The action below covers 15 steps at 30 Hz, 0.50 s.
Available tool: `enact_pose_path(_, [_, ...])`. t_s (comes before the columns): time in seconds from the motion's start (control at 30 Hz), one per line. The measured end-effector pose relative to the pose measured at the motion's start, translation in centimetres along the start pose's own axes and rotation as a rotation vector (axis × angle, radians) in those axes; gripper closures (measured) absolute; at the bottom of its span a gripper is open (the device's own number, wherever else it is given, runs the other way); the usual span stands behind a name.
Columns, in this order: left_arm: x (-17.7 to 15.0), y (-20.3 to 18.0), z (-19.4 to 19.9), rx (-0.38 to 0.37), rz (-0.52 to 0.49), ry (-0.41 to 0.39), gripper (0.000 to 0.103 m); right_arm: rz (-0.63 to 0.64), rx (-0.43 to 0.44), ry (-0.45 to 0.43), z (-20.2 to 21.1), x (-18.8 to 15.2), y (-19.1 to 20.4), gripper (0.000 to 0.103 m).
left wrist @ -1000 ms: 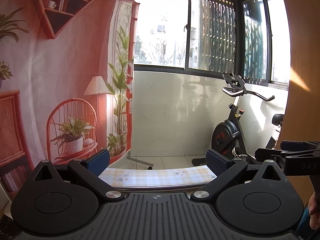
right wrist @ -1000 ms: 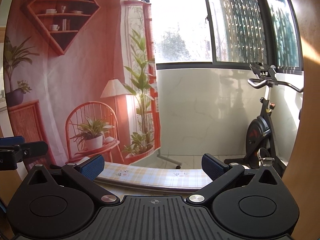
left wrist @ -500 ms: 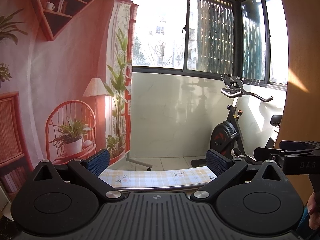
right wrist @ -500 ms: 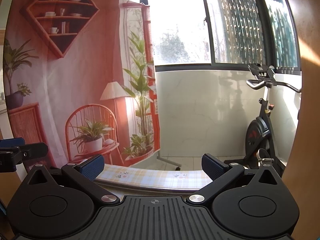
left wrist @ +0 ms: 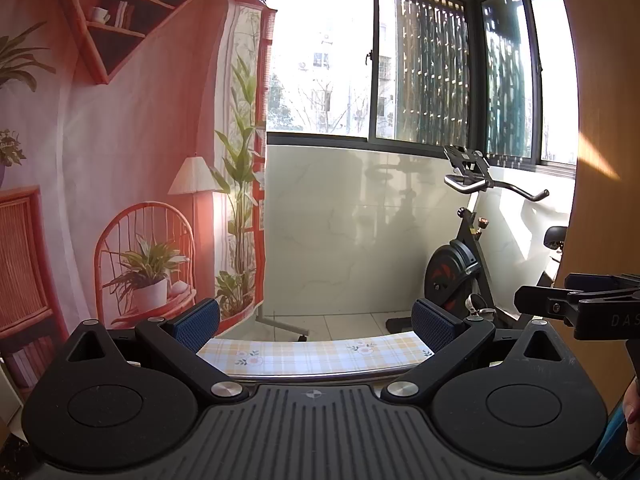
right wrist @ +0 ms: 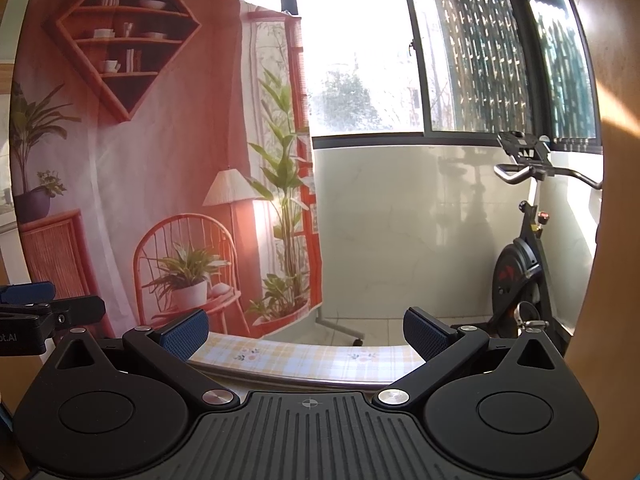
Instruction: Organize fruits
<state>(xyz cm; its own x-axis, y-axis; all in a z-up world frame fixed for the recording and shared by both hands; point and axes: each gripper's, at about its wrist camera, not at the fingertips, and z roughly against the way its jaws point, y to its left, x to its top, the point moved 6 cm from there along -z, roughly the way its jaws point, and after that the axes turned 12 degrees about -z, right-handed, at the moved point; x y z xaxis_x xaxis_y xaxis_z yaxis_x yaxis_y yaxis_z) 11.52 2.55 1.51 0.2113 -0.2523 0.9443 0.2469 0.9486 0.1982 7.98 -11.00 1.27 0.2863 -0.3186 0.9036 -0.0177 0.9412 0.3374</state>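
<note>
- The table (left wrist: 316, 354) carries a cloth with yellow and white checks and small pink flowers.
- The left claw (left wrist: 316, 320) is black with dark blue pads (left wrist: 196, 318).
- The backdrop (right wrist: 160, 168) is printed in red-orange and white, with green plants.
- The exercise bike (left wrist: 460, 272) is black with a red mark.

I see a plaid flowered tablecloth (left wrist: 316, 354) along the table edge, a printed room backdrop (left wrist: 120, 160) at left, an exercise bike (left wrist: 460, 264) under the sunlit window (left wrist: 320, 60)
</note>
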Motion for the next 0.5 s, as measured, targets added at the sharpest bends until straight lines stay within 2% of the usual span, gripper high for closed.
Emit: enact_pose_path(0.5, [0.08, 0.04, 0.09, -0.002, -0.002, -0.008, 0.000, 0.000, 0.002, 0.004, -0.02, -0.02, 0.05, 0.000])
